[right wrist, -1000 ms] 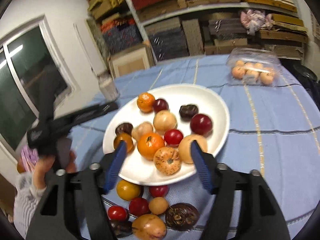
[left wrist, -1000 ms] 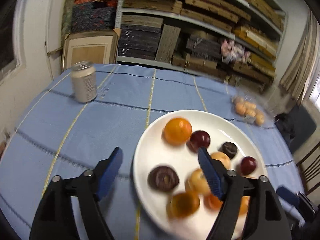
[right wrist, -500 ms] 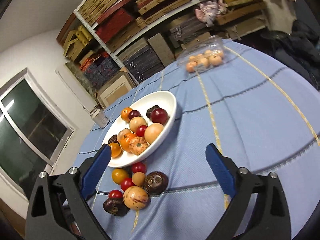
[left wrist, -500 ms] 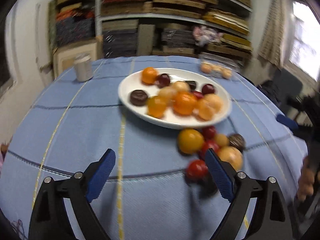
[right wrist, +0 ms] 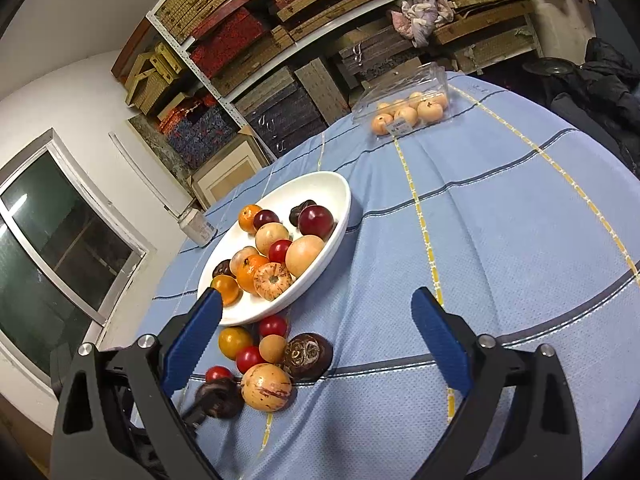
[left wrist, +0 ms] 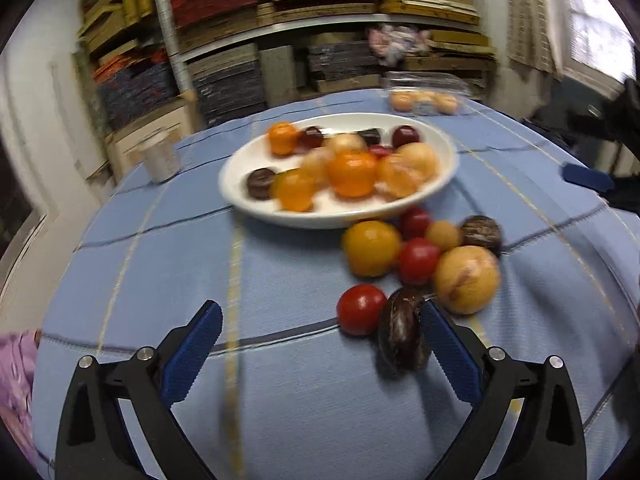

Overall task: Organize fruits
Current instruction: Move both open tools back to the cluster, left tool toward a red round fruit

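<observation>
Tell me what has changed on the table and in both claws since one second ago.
Both claws pulled back from above the white plate. The left claw now hovers low before the loose fruits on the cloth, its pad beside the dark brown fruit. The right claw tilted. Both have just been opening; neither grips anything. The plate, fruits, can and clear fruit box kept their places.

Motion blur smears the plate point(left wrist: 240, 196) and its fruit point(left wrist: 352, 172) in the left wrist view. The can point(left wrist: 159, 156) shows no readable label. The right view's dark fruit point(right wrist: 218, 396) sits partly behind a finger.
</observation>
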### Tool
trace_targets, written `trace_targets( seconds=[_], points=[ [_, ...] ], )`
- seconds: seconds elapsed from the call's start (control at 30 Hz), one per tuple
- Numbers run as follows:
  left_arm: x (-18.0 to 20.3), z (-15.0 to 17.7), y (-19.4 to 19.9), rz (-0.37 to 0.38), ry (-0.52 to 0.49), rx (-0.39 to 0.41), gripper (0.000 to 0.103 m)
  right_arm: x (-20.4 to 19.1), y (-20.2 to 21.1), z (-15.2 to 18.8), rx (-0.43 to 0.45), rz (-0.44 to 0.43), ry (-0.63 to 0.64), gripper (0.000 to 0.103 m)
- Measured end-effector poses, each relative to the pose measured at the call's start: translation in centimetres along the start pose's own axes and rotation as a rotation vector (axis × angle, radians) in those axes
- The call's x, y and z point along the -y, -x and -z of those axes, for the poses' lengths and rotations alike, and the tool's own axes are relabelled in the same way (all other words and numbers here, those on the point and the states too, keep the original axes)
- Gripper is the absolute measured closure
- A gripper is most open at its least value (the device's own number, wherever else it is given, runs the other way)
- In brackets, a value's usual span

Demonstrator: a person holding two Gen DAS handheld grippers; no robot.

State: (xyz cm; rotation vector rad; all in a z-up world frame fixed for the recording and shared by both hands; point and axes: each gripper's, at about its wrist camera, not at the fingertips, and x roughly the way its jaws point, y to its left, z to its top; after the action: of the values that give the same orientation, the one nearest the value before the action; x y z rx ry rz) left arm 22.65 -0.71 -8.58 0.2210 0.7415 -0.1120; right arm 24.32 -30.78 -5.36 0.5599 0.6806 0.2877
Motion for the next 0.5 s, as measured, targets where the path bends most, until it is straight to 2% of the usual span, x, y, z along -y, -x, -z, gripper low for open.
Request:
trace_targets(
  seconds=[0.1,0.2,0.3,0.4,0.5],
  points=[
    [-2.8,1.0,0.7,-0.067,0.091,-0.019,0.004,-0.1,-0.1,0.1,-0.003,-0.009,-0.002,0.010],
    [-4.8,1.9,1.3,0.004,0.162,-0.028,0.004,-0.5,0.0,0.3,-0.005,-0.019,0.012,0.010],
    [-4.2,2.1,1.4,0.020,0.123,-0.035,0.004,-0.9,0.0,0.5,-0.006,-0.016,0.031,0.010],
    [-3.5,1.8,0.1,0.030,0.086,-0.084,0.004,-0.9,-0.1,0.5,-0.011,-0.014,0.031,0.010],
    [-4.9,1.0,-0.5,-0.012,0.127,-0.056,0.004,-1.0,-0.2,0.7,-0.014,-0.012,0.036,0.010]
  ],
)
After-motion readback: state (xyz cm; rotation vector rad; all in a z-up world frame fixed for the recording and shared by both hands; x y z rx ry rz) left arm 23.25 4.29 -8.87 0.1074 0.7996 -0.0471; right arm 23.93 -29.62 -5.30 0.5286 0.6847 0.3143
